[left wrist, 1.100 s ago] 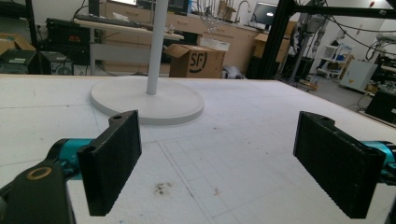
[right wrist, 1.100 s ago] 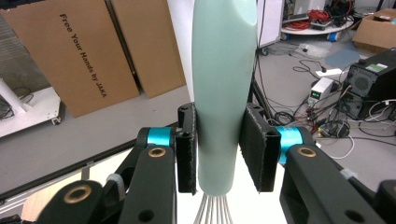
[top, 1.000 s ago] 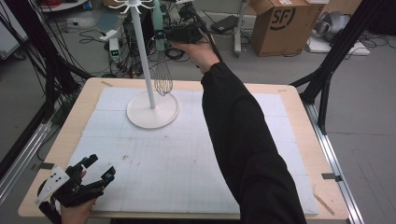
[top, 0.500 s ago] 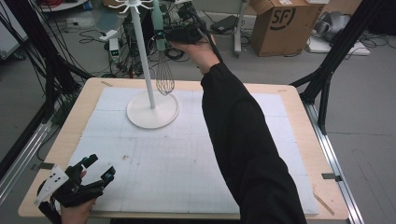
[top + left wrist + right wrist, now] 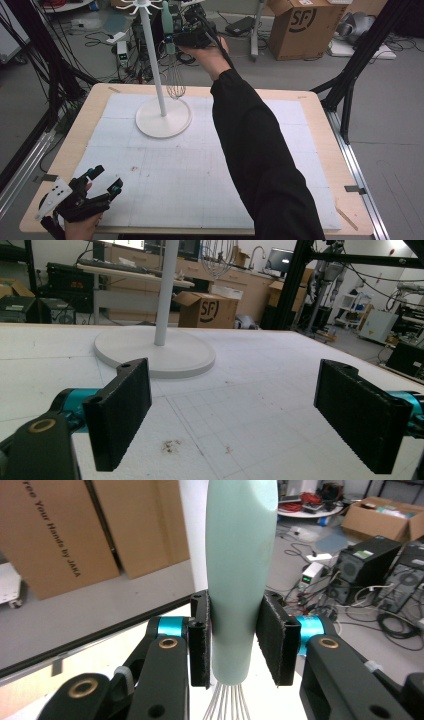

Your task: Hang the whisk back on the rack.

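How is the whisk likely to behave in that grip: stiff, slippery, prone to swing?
The whisk probably feels light: its head is thin open wire. Its smooth, rounded mint handle could slip or pivot between the flat pads of the right gripper, so the wire end may swing. The wires would likely flex if bumped against the white stand.

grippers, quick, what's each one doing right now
Left gripper: open, holding nothing, low over the table.
Right gripper: closed on the whisk handle, up beside the white stand.
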`<state>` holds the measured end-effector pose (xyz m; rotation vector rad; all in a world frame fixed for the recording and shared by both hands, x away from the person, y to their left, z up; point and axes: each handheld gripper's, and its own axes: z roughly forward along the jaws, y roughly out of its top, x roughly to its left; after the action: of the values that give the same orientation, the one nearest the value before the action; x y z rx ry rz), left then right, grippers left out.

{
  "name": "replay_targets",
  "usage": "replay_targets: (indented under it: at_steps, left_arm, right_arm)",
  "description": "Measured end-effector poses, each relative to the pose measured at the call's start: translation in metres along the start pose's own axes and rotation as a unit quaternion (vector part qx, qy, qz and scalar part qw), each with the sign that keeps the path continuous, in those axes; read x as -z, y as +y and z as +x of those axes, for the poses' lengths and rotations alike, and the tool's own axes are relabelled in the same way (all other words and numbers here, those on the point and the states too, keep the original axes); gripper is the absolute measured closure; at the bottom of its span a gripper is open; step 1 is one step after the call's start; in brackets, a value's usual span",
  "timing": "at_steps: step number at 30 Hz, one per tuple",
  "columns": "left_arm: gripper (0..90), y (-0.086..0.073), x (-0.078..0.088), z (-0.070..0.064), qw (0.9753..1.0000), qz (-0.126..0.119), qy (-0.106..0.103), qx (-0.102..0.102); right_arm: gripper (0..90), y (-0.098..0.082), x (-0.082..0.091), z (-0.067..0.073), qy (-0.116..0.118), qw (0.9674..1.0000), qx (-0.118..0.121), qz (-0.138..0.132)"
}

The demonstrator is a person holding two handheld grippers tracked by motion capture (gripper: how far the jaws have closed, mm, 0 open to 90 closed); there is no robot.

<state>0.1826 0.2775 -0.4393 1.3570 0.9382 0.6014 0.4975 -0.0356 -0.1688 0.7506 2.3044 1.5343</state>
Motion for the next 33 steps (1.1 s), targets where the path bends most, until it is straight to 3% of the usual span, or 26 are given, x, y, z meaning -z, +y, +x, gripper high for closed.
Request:
replay_targets:
  at_steps: [2, 6, 9, 16, 27, 33]
  left_arm:
    - [16.0, 0.0, 0.0, 0.0, 1.0, 0.0, 0.001, 0.0]
    - [16.0, 0.0, 0.0, 0.001, 1.0, 0.0, 0.002, -0.001]
    - [16.0, 0.0, 0.0, 0.001, 1.0, -0.001, 0.001, 0.001]
    - [16.0, 0.0, 0.001, 0.001, 1.0, -0.003, 0.001, 0.002]
    - [16.0, 0.0, 0.001, 0.003, 1.0, -0.001, 0.005, 0.004]
    - [16.0, 0.0, 0.002, 0.002, 1.0, -0.001, 0.005, 0.004]
  right_arm:
    - [68.4, 0.001, -0.002, 0.002, -0.014, 0.9999, 0.009, 0.002]
    - [68.4, 0.003, -0.003, 0.003, -0.013, 0.9999, 0.008, 0.002]
    - [68.4, 0.005, -0.005, 0.005, -0.029, 0.9994, 0.02, 0.006]
    - [68.4, 0.007, -0.009, 0.005, -0.035, 0.9992, 0.018, 0.01]
    - [68.3, 0.008, -0.019, 0.005, -0.022, 0.9996, 0.014, 0.01]
    - [66.0, 0.005, -0.017, 0.002, -0.003, 0.9999, 0.01, 0.004]
